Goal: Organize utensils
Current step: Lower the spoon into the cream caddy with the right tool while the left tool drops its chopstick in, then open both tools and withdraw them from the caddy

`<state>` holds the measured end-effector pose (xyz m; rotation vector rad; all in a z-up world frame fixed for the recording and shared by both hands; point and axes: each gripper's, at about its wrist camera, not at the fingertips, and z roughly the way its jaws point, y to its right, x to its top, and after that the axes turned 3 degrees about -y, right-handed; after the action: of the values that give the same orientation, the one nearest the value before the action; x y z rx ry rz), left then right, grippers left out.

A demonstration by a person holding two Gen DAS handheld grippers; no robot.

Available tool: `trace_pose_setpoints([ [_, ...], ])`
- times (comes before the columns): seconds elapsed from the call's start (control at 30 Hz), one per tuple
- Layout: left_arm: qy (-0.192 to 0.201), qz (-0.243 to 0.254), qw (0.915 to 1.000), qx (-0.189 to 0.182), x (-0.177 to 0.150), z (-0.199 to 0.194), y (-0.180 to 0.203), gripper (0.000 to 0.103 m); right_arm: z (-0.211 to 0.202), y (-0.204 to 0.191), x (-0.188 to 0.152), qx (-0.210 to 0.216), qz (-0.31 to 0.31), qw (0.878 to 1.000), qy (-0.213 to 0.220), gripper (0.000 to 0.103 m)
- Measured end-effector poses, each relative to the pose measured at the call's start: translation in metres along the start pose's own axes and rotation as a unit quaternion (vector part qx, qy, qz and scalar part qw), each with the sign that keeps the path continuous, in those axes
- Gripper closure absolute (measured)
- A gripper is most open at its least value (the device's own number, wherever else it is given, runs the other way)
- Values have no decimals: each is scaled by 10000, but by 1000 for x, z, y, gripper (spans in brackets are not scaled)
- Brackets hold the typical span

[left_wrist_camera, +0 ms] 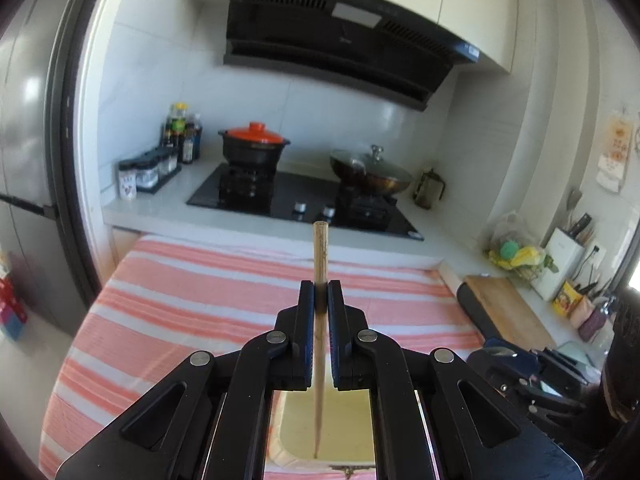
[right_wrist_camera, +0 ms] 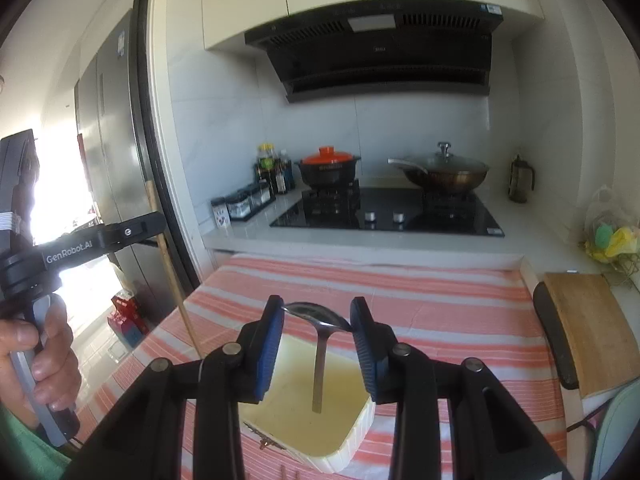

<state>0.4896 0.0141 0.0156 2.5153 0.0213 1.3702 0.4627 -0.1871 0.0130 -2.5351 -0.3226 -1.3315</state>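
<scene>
My left gripper (left_wrist_camera: 320, 296) is shut on a wooden chopstick (left_wrist_camera: 320, 252); its thick end sticks up past the fingers and its thin tip hangs down over a cream open box (left_wrist_camera: 344, 428). In the right wrist view, my right gripper (right_wrist_camera: 317, 320) is shut on a metal spoon (right_wrist_camera: 320, 316) by the bowl, and the handle hangs straight down above the cream box (right_wrist_camera: 344, 412). The same chopstick (right_wrist_camera: 172, 276) shows at the left, held by the left gripper's black arm in a person's hand (right_wrist_camera: 52, 360). Both tools are held in the air above the striped cloth (right_wrist_camera: 440, 320).
The pink and white striped cloth (left_wrist_camera: 180, 304) covers the table. Behind it is a counter with a black hob (right_wrist_camera: 384, 212), a black pot with a red lid (right_wrist_camera: 328, 164), a lidded wok (right_wrist_camera: 444, 172) and spice jars (right_wrist_camera: 244, 200). A wooden cutting board (right_wrist_camera: 588, 328) lies at the right.
</scene>
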Motion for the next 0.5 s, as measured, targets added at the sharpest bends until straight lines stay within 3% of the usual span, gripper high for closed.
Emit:
trace_pose_setpoints([
  [0.13, -572, -2, 9983, 107, -31, 42, -1, 98, 45, 9, -21, -4, 118, 9976, -689, 69],
  [0.27, -1053, 145, 9941, 202, -47, 66, 3, 96, 71, 14, -32, -42, 225, 9938, -1091, 69],
  [0.3, -1121, 142, 9934, 198, -47, 67, 2, 87, 74, 14, -32, -40, 253, 9934, -1117, 69],
  [0.33, -1155, 126, 9931, 175, -47, 63, 0, 68, 73, 14, -29, -37, 285, 9936, -1090, 66],
  [0.37, -1104, 105, 9937, 177, -46, 56, -2, 57, 69, 13, -25, -48, 325, 9939, -1050, 53],
  [0.4, -967, 89, 9950, 210, -44, 44, -5, 40, 59, 14, -22, -19, 386, 9949, -935, 48],
  [0.43, -801, 89, 9965, 244, -43, 32, -8, 30, 48, 14, -19, 12, 420, 9961, -782, 47],
  [0.5, -575, 135, 9980, 228, -45, 1, -17, 20, 18, 9, -14, -50, 295, 9981, -540, 47],
])
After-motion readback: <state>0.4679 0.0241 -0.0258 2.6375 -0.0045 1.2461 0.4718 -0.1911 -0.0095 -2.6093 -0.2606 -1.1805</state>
